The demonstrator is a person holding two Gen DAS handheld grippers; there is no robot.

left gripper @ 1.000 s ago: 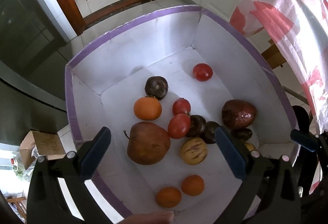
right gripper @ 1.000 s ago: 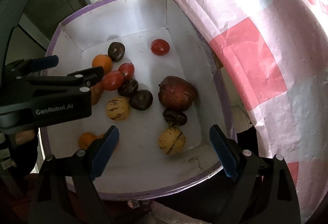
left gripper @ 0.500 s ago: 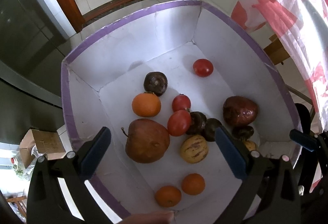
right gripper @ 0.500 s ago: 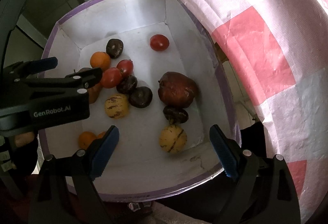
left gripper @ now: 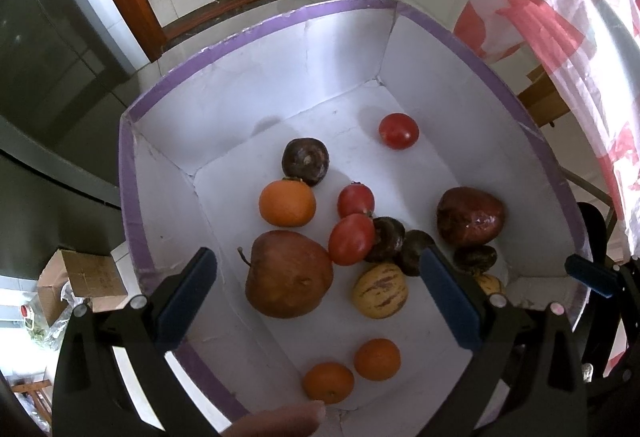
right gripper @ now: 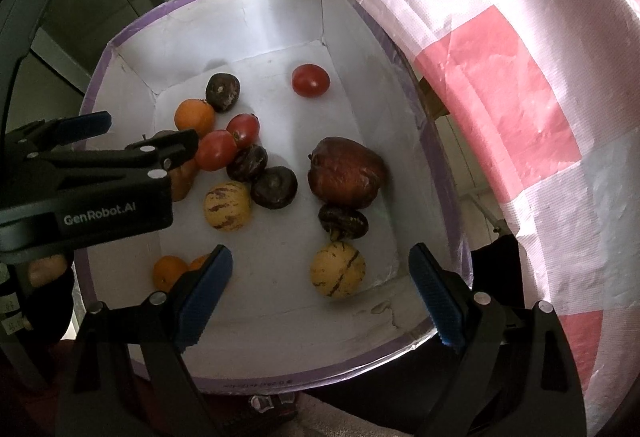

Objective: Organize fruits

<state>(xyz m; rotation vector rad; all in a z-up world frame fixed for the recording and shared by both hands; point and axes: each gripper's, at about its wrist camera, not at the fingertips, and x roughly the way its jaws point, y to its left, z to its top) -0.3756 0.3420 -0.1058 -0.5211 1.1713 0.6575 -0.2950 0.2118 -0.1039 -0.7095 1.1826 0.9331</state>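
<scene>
While both pairs of jaws are held wide apart and nothing is grasped, the left gripper (left gripper: 318, 291) is poised above the near part of the box (left gripper: 256, 33), and the right gripper (right gripper: 320, 291) above its near right corner. Between the left jaws a brown pear (left gripper: 289, 274) and a striped melon (left gripper: 380, 291) are framed; between the right jaws a second striped melon (right gripper: 337, 269) is framed, with a dark fruit (right gripper: 343, 221) just beyond it and a large red-brown fruit (right gripper: 346, 172) touching that.

Further out, a cluster is seen at mid-floor: two tomatoes (left gripper: 352, 239), two dark round fruits (left gripper: 387, 239), an orange (left gripper: 287, 203) and another dark fruit (left gripper: 306, 161). A lone tomato (left gripper: 399, 131) is set well apart near the far wall, and two small oranges (left gripper: 352, 371) lie near the front wall. A pink checked cloth (right gripper: 520, 85) is draped just beside the box on the right.

The step in hand is judged to be the choosing of a first fruit, no sorting being evident yet. The next move probably calls for one gripper to be lowered over a free-standing fruit, such as the near melon, so that neighbours are not nudged, and for the jaws to be closed gently, since the tomatoes could be bruised.
</scene>
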